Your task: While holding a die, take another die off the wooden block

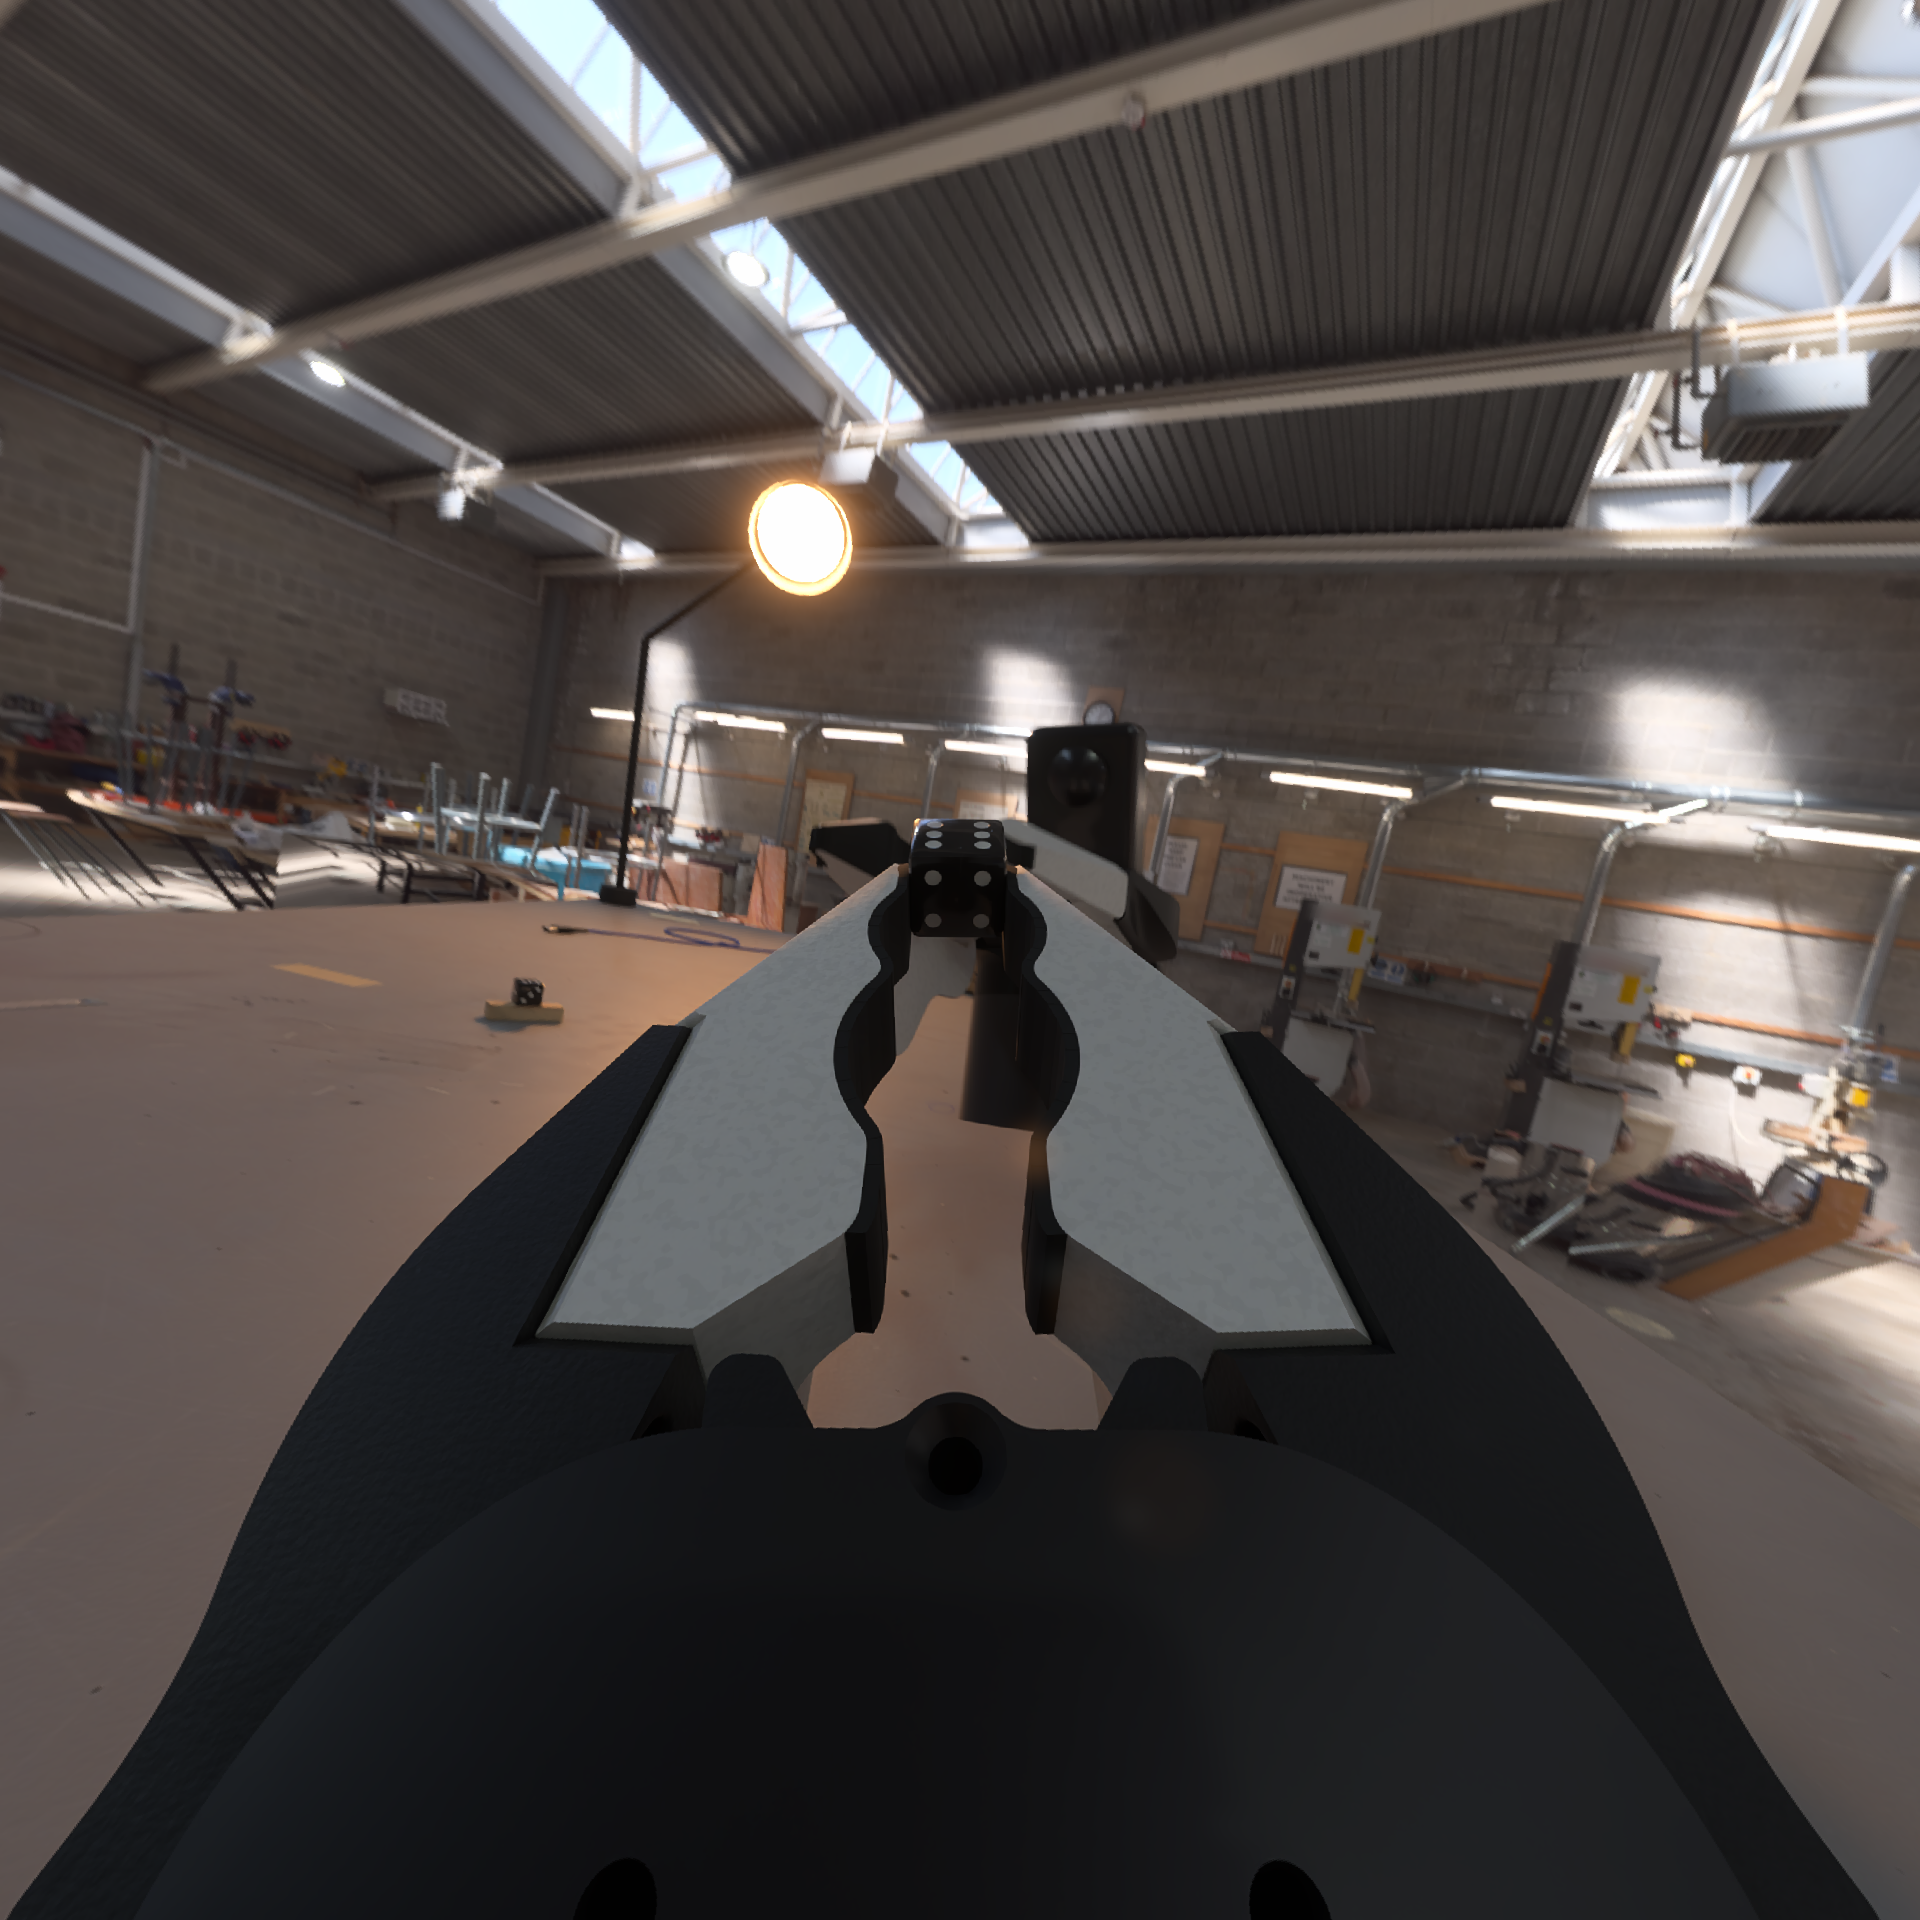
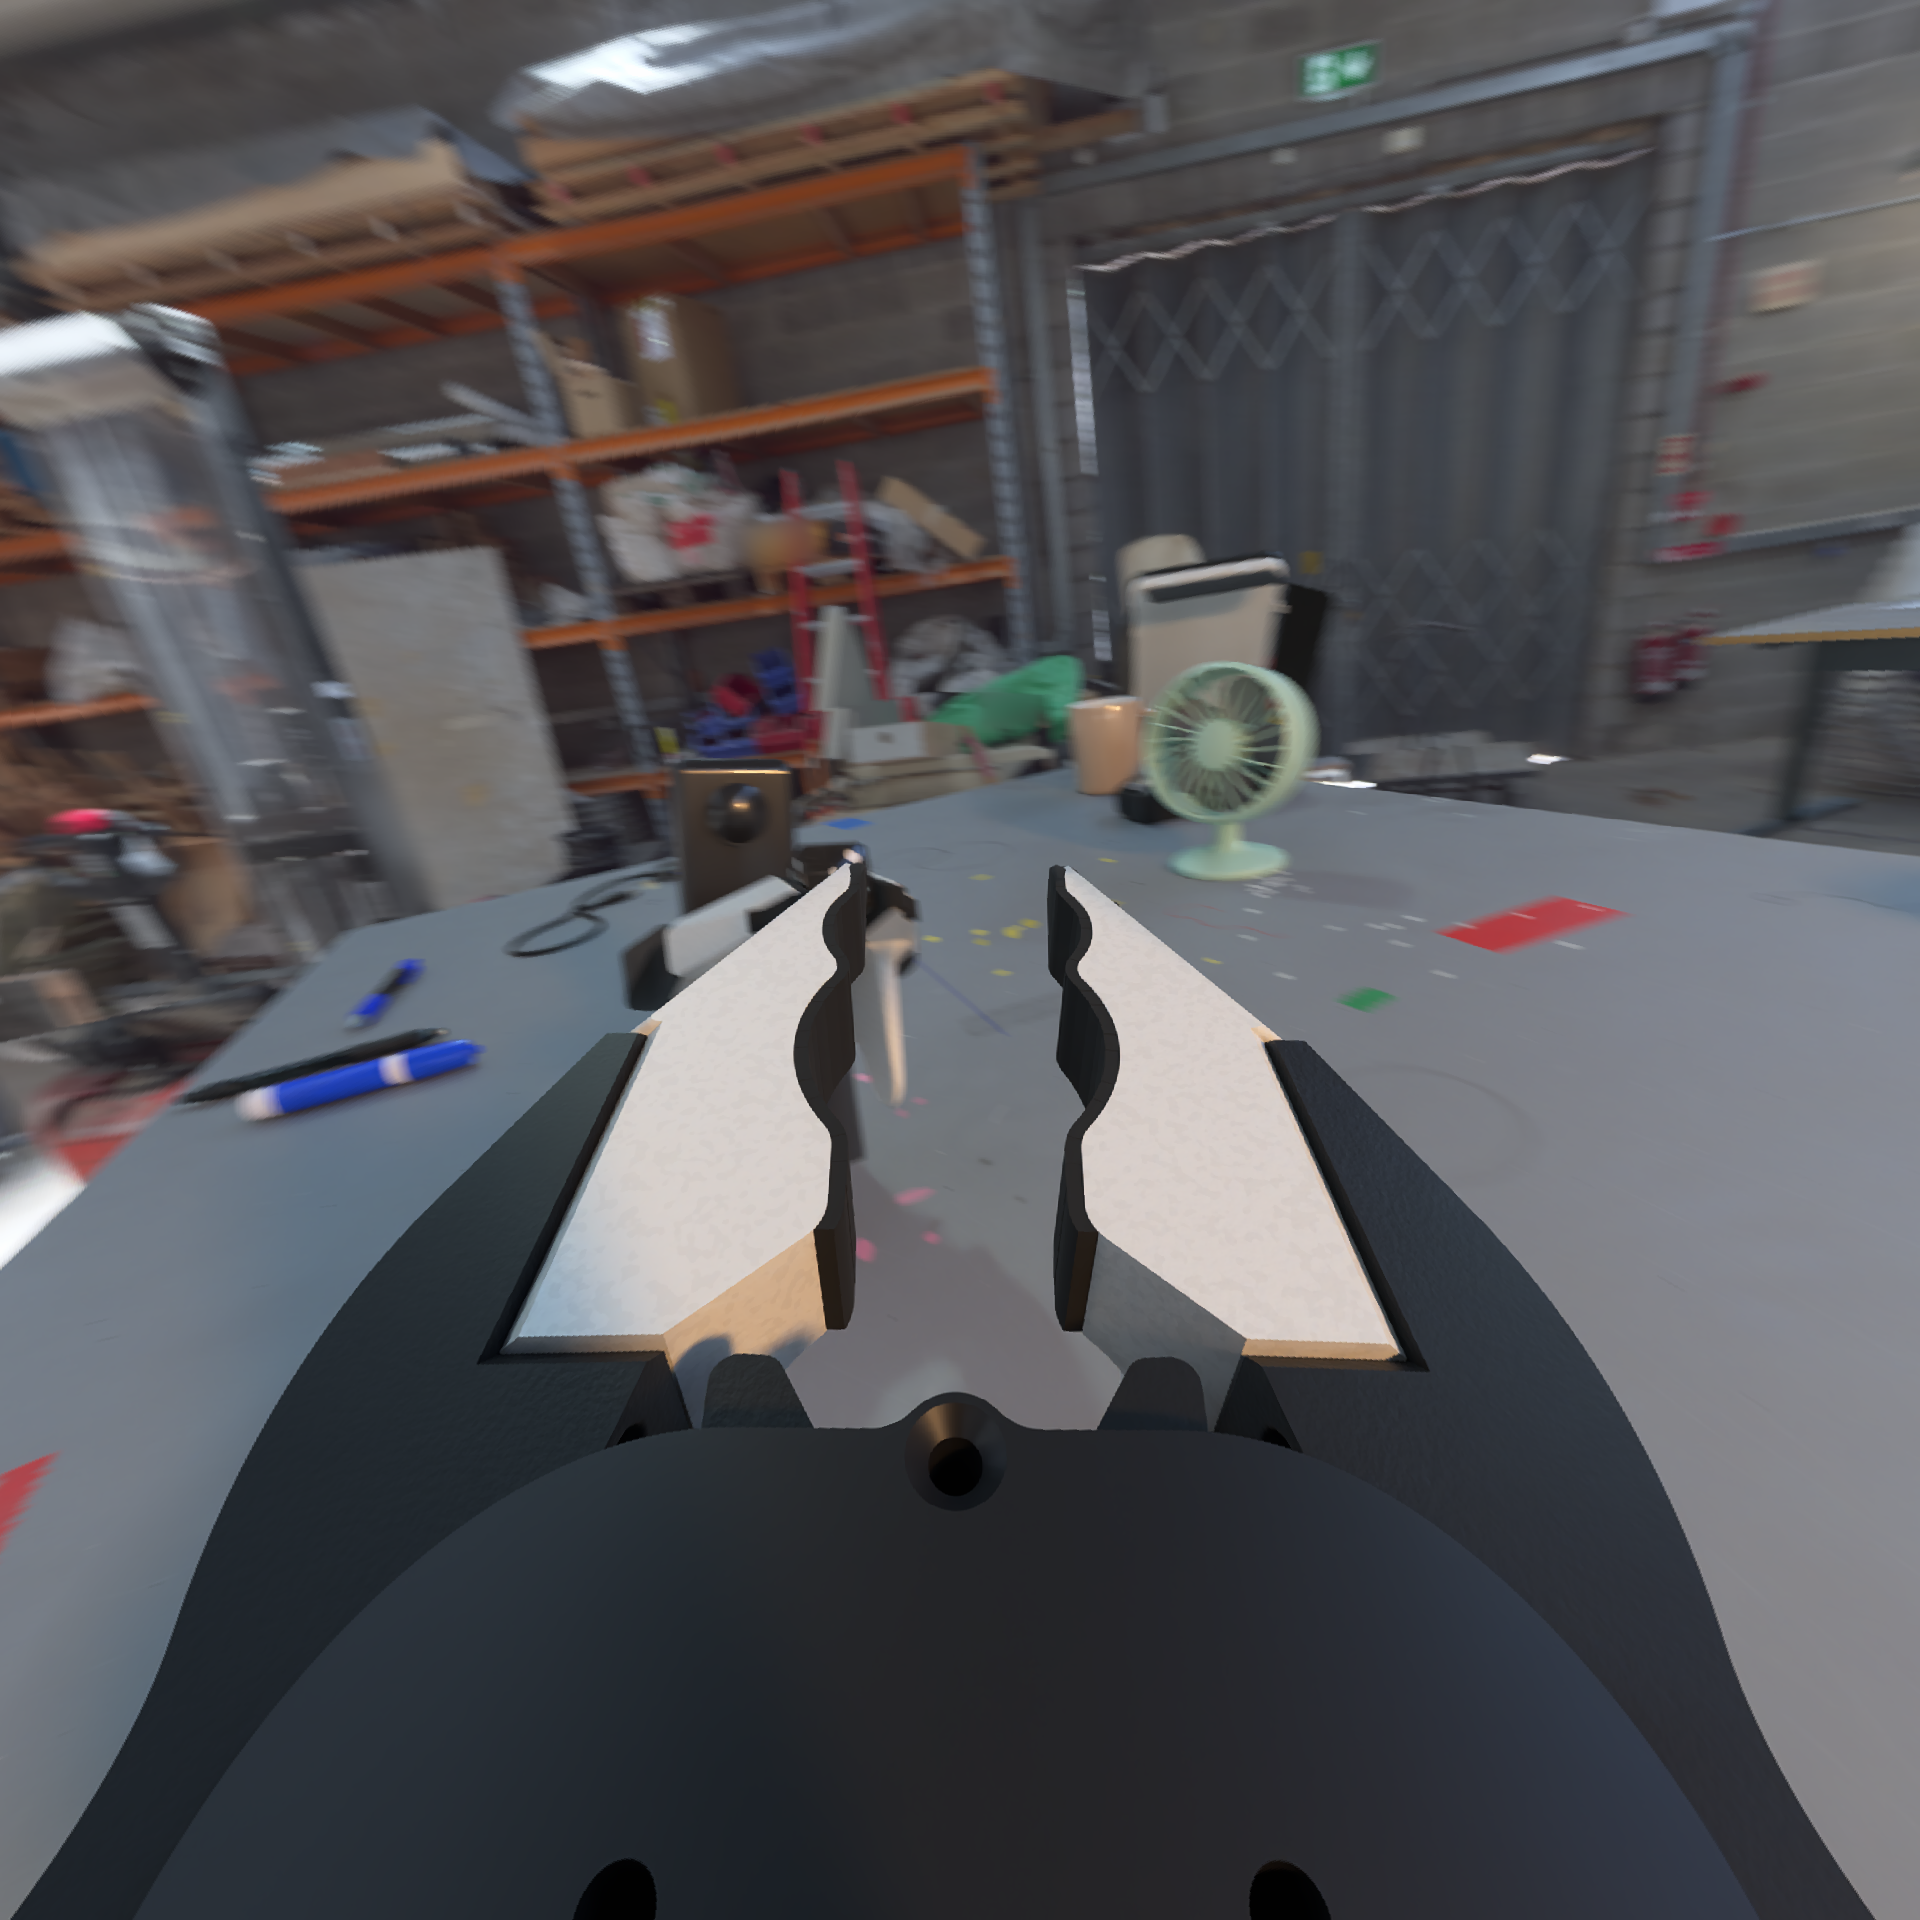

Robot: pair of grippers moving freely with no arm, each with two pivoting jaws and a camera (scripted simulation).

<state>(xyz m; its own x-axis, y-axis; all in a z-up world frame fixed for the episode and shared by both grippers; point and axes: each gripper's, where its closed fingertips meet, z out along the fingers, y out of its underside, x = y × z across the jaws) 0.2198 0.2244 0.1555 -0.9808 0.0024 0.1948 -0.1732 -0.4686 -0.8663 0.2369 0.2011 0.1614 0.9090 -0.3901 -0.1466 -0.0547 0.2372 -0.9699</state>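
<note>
My left gripper (image 1: 956,896) is shut on a black die with white pips (image 1: 956,873), pinched between its fingertips above the table. A second black die (image 1: 528,991) sits on a small flat wooden block (image 1: 523,1012) on the table, far ahead and to the left. My right gripper (image 2: 956,883) is open and empty, held above the grey table. Its black body (image 1: 1086,800) shows just behind the held die in the left wrist view. The left gripper's body (image 2: 732,831) shows close ahead-left in the right wrist view. The block does not show there.
A black desk lamp (image 1: 800,537) stands at the table's far edge with a blue cable (image 1: 707,938) near its base. In the right wrist view, a blue marker (image 2: 358,1070), a blue pen (image 2: 384,992) and a black cable (image 2: 566,914) lie left. A green fan (image 2: 1226,769) and a cup (image 2: 1103,743) stand far right.
</note>
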